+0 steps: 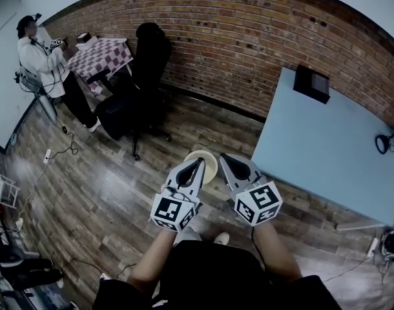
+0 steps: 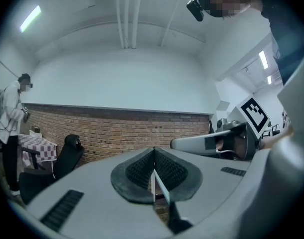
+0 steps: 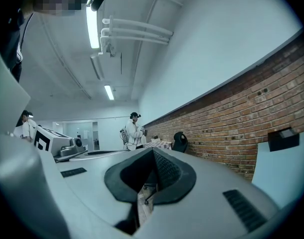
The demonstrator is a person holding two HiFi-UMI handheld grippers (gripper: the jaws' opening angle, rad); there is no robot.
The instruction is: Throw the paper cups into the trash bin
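A round, pale trash bin (image 1: pixel 210 165) stands on the wooden floor, seen from above, just ahead of both grippers. My left gripper (image 1: pixel 199 163) is held level with its tips over the bin's left rim. In the left gripper view its jaws (image 2: pixel 153 152) are pressed together, and no object is visibly held. My right gripper (image 1: pixel 225 157) sits level just right of the bin. Its jaws (image 3: pixel 153 151) meet at the tips and nothing is held. I see no paper cup in any view.
A light blue table (image 1: pixel 326 147) with a black box (image 1: pixel 311 82) fills the right side. A black office chair (image 1: pixel 142 89) stands ahead by the brick wall. Far left, a person (image 1: pixel 42 60) stands at a checkered table (image 1: pixel 101 55). Cables (image 1: pixel 55 152) trail on the floor.
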